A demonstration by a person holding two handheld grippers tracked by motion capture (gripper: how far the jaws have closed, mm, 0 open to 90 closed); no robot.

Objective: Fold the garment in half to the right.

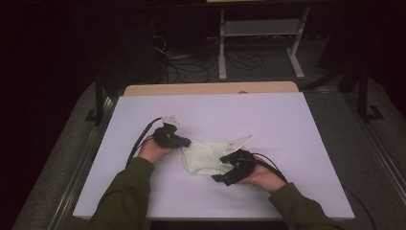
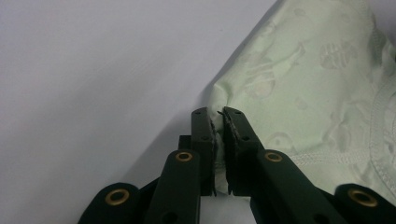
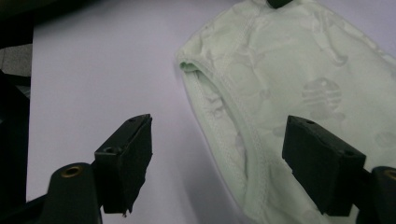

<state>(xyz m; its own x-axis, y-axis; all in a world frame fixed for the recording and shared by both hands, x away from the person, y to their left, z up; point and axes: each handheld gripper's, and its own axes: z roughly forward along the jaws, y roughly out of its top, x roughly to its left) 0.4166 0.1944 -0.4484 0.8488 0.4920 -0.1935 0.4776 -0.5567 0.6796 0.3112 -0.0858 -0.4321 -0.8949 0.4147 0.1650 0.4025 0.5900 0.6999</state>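
A pale green patterned cloth [image 1: 205,156] lies crumpled on the white table [image 1: 210,115], between both hands. My left gripper [image 1: 183,142] sits at the cloth's left edge. In the left gripper view its jaws pinch a fold of the cloth [image 2: 299,88] between the pads, gripper [image 2: 219,114] shut on it. My right gripper [image 1: 225,176] rests at the cloth's near right side. In the right gripper view its jaws stand wide apart, gripper [image 3: 254,140], with the stitched hem of the cloth [image 3: 280,70] lying between and under them, untouched by the pads.
The table's wooden far edge [image 1: 210,88] borders a dark floor with cables and a white shelf frame [image 1: 261,36]. Bare white tabletop spreads around the cloth on every side.
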